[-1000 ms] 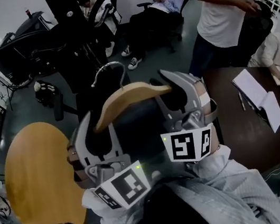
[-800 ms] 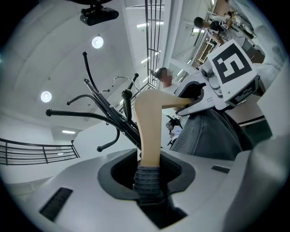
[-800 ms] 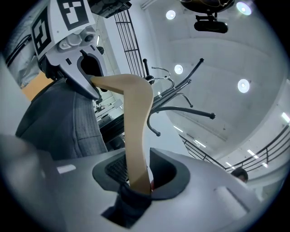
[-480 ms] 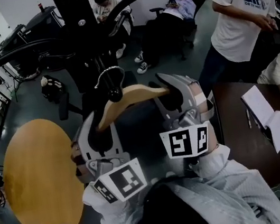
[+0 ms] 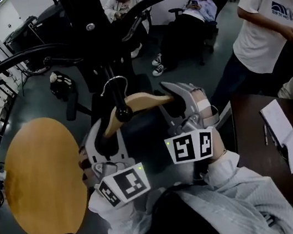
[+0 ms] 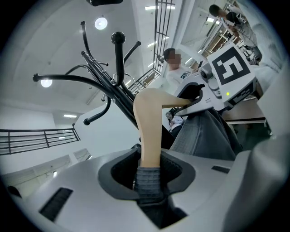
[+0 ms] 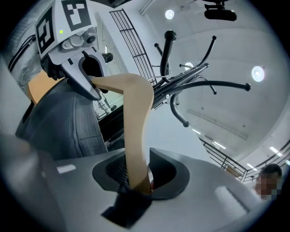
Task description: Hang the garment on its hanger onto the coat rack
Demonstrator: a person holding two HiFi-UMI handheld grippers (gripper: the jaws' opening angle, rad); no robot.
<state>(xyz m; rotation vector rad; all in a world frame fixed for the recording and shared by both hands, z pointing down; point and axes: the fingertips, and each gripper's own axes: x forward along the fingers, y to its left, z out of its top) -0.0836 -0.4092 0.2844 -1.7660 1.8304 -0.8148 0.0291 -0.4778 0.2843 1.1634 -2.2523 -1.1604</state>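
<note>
In the head view, the left gripper and right gripper each clamp one end of the wooden hanger. The dark garment hangs between them. The hanger's metal hook sits just beside the coat rack, and a knobbed peg crosses in front of the hanger. A round wooden table lies to the left, and a person in a white T-shirt stands to the right. In the left gripper view, the jaws pinch the hanger's fabric-wrapped end, with the rack's curved arms beyond. In the right gripper view, the jaws grip the other end, and the rack is beyond.
</note>
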